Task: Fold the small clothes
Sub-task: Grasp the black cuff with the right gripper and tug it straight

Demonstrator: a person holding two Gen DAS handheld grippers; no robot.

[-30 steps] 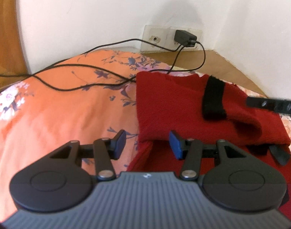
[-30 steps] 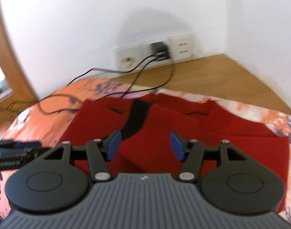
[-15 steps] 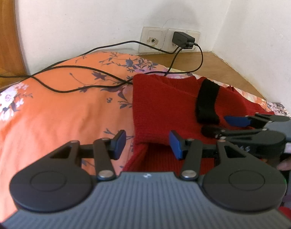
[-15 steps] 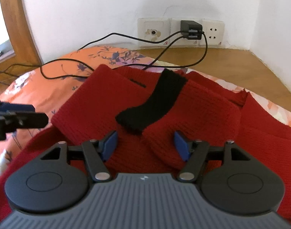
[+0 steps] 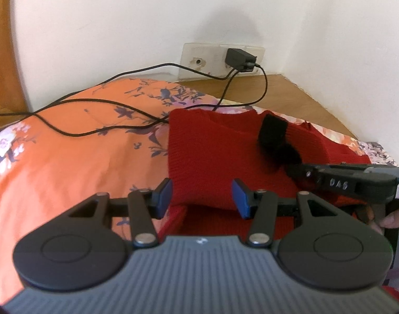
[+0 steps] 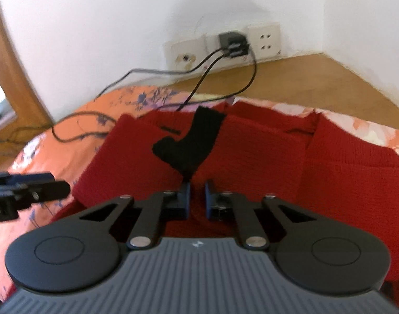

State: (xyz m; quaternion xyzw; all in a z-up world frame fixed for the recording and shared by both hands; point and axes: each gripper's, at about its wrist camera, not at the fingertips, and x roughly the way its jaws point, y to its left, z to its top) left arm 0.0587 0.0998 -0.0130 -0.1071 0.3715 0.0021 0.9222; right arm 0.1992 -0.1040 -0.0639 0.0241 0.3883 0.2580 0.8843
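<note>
A red knit garment (image 5: 212, 151) lies partly folded on an orange floral bedspread (image 5: 68, 162). Its sleeve ends in a black cuff (image 5: 274, 133). My left gripper (image 5: 200, 196) is open and straddles the near left edge of the folded red layer. In the right wrist view my right gripper (image 6: 197, 196) is shut on the lower end of the black cuff (image 6: 197, 138), with the red garment (image 6: 251, 157) spread beneath. The right gripper (image 5: 330, 180) also shows from the side in the left wrist view. The left gripper (image 6: 29, 191) appears at the left edge of the right wrist view.
Black cables (image 5: 94, 102) trail over the bedspread to a charger (image 5: 238, 57) plugged into wall sockets. White walls meet in a corner behind, with a wooden ledge (image 5: 291, 91) along them. A person's hand (image 5: 393, 219) holds the right gripper.
My right gripper was open above the sleeve; it has come down and shut on the black cuff's end. The left gripper stays open at the garment's left edge.
</note>
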